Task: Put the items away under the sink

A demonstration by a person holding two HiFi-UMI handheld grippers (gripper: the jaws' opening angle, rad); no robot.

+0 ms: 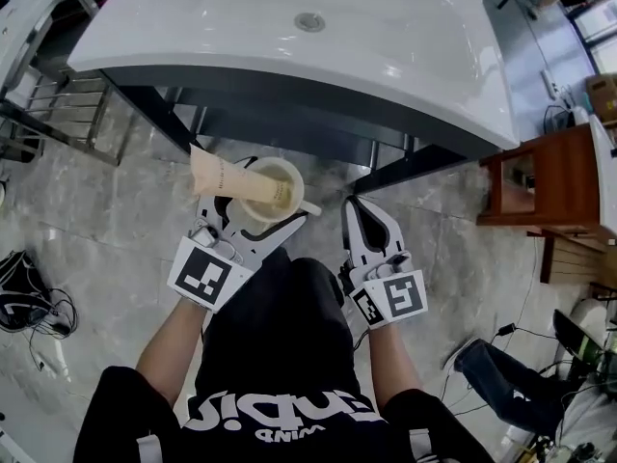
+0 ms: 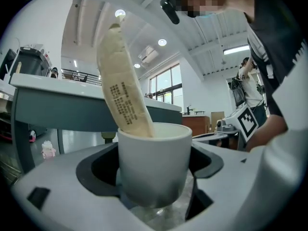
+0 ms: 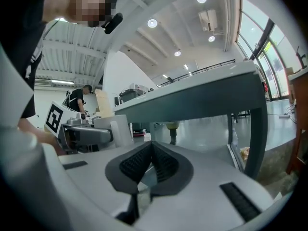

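Clamping a white cup (image 2: 154, 162), beige tube (image 1: 220, 177) leaning out, between left gripper (image 1: 270, 197) jaws, forearms stretched forward, sink (image 1: 289, 61) ahead and above, right gripper (image 3: 151, 152) alongside pinched together, empty.

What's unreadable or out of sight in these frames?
- Space under the sink: in the head view, the sink itself covers it.
- Tube print: in the left gripper view, too small and blurred to read.
- Tube's lower end: in the left gripper view, hidden behind the wall of the cup.
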